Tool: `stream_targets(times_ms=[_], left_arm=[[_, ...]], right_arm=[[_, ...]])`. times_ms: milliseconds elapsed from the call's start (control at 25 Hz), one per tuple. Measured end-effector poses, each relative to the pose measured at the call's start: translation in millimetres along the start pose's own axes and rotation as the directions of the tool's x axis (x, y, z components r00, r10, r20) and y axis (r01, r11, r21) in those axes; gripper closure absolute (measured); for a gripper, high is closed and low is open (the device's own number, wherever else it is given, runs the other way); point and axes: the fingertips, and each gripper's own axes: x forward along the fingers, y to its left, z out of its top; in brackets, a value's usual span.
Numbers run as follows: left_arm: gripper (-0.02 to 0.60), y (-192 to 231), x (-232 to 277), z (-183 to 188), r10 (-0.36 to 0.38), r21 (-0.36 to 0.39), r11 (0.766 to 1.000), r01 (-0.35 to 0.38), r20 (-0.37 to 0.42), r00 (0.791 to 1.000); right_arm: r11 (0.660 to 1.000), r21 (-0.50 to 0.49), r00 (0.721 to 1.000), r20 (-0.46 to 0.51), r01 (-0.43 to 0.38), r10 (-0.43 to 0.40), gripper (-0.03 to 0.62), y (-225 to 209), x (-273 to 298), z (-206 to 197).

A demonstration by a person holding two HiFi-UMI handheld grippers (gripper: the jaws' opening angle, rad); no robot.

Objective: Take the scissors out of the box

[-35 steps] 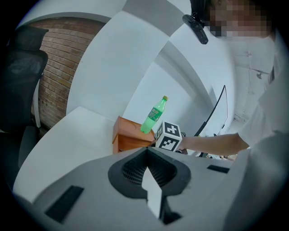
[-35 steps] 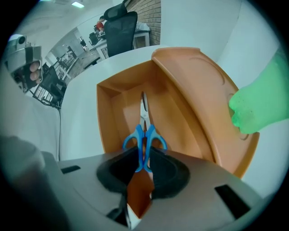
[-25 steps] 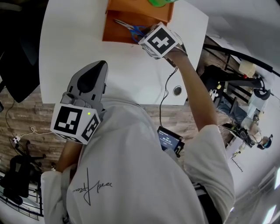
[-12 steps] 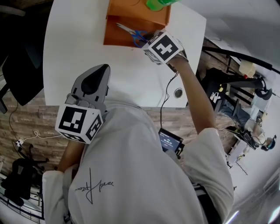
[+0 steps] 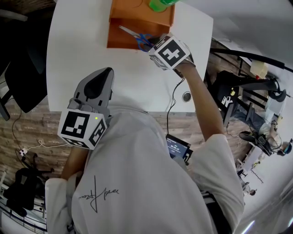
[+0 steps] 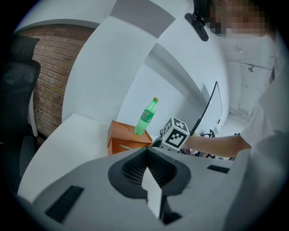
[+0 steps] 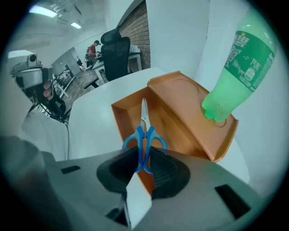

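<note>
The blue-handled scissors point(image 5: 138, 38) point(image 7: 144, 135) lie in the open orange box point(image 5: 120, 39) point(image 7: 174, 106), blades pointing away into the tray. My right gripper point(image 5: 154, 42) point(image 7: 143, 163) points steeply down at the box's near edge and is shut on the blue handles. A green bottle point(image 5: 160, 3) point(image 7: 238, 67) stands on the box's raised top. My left gripper point(image 5: 105, 74) point(image 6: 149, 173) hovers over the near table edge, shut and holding nothing; in its own view the box point(image 6: 123, 136), the bottle point(image 6: 145, 118) and the right gripper's marker cube point(image 6: 176, 133) show ahead.
The white table point(image 5: 78, 50) ends in a round front edge with a cable port point(image 5: 185, 95). A black office chair point(image 5: 25, 77) stands at the left over the wood floor. A desk with clutter point(image 5: 256, 96) lies to the right. A person's body fills the lower head view.
Nothing has visibly moved; the right gripper keeps its hold on the scissors' handles at the box edge, and only the head view has shifted slightly.
</note>
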Motion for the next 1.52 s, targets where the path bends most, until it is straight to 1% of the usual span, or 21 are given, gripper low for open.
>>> stream_targets(times_ms=[200,480,800,1040,1520], left_arm=[[0.578,-5,1,-1,-0.005,0.014,1.0,0.005,0.002,1.0],[0.578,-12,1,4,-0.006,0.053,0.999,0.006,0.007,1.0],[0.578,-22,12,3,-0.018,0.065,0.998,0.017,0.002,1.0],[0.578,-26,12,1,-0.031,0.072,0.997,0.031,-0.001,1.0],[0.578,-37,16,3,-0.053,0.091,0.994,0.054,-0.009,0.999]], right_arm=[[1.0,0.014,1.0,0.021,0.003,-0.004,0.505,1,-3,-3],[1.0,0.025,0.998,0.058,0.003,-0.005,0.503,4,-13,-2],[0.998,0.065,0.994,0.105,0.007,-0.014,0.505,3,-22,-14],[0.996,0.093,0.992,0.128,0.008,-0.02,0.505,12,-27,-21],[0.989,0.142,0.979,0.193,0.037,-0.064,0.503,19,-46,-30]])
